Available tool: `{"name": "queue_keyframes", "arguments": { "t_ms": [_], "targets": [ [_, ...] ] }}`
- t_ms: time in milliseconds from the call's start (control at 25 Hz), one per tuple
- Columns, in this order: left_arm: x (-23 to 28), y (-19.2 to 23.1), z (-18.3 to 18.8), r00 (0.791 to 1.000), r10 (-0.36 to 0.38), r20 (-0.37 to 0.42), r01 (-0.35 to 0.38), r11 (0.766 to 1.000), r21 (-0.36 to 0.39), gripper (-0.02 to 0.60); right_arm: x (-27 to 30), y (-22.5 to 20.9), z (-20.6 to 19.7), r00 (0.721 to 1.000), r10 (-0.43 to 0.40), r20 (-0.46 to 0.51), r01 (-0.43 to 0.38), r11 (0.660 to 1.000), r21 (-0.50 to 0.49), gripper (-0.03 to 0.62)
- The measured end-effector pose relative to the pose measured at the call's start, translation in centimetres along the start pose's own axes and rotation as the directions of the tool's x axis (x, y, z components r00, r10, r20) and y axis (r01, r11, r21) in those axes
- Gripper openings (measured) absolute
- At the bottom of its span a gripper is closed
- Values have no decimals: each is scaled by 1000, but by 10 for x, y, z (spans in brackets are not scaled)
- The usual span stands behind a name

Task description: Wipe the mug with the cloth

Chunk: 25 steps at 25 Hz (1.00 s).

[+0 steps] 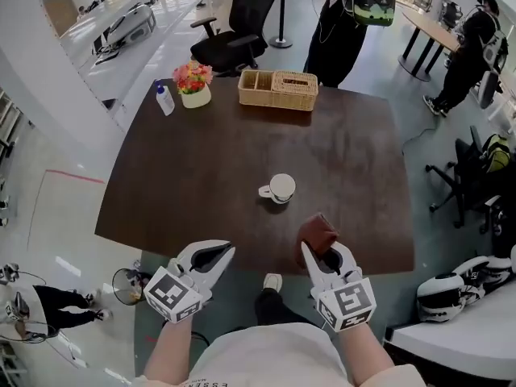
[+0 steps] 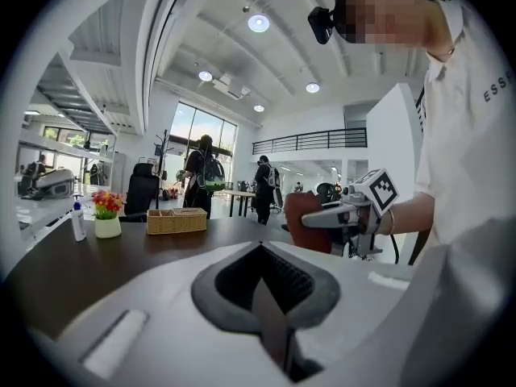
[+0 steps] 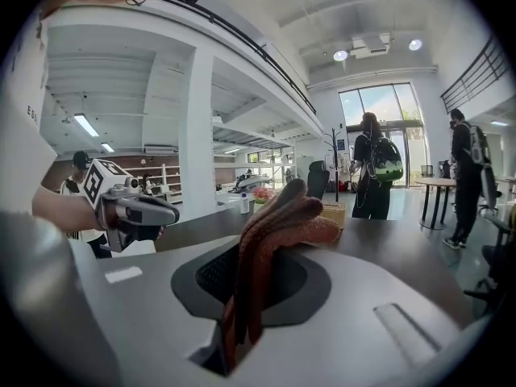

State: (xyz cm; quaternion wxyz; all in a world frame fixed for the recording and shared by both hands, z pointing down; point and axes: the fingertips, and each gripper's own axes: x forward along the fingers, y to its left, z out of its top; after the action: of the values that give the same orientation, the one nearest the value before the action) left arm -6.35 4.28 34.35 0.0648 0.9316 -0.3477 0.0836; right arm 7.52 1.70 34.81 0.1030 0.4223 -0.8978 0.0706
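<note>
A: Report state.
B: Note cloth [image 1: 316, 232] pinched in right claw [image 1: 323, 254] above near bench [image 1: 201, 176] edge; left claw [image 1: 226, 251] pressed together, empty. Find mug [image 1: 282, 187] mid-bench, unheld.
A: Name hazards.
B: Expect sliding or tipping under one-sided wiping of unbraced mug. Spread left claw, steady first. Avoid snagging handle [image 1: 265, 191].

You're standing in a large open-plan office or lab hall. Your dark meeting table [image 1: 201, 176] carries a wicker organiser [image 1: 278, 89] at 12 o'clock and a flower pot [image 1: 193, 85] at 11 o'clock. A black swivel chair [image 1: 238, 22] sits beyond at 12 o'clock, another chair [image 1: 466, 176] at 3 o'clock. Long white benches [image 1: 121, 43] with equipment run off at 11 o'clock, and a second desk [image 1: 431, 27] stands at 1 o'clock beside a person with a backpack [image 1: 472, 47]. The left gripper view shows round ceiling lights [image 2: 258, 22], tall windows [image 2: 201, 135] and a mezzanine railing [image 2: 310, 140].
</note>
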Motion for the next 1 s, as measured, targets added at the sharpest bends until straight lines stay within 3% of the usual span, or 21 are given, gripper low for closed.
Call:
{"name": "queue_keyframes", "arguments": {
  "t_ms": [280,800,920,1000],
  "targets": [
    [65,68,-12,997,-28,-72,27,1000,-3,1,71,-48,4,999,25,-49,-23,999,32,77],
    [138,123,-86,977,-88,-194,70,993,-95,3,130,-63,-47,983,95,-159,-78,991,108,77],
    [153,136,-104,967,-115,-228,92,990,-107,48,143,-53,-62,970,137,-199,-117,987,109,78],
    [165,145,-117,956,-139,-259,114,988,-108,113,153,-42,-72,954,177,-241,-152,981,117,78]
  ]
}}
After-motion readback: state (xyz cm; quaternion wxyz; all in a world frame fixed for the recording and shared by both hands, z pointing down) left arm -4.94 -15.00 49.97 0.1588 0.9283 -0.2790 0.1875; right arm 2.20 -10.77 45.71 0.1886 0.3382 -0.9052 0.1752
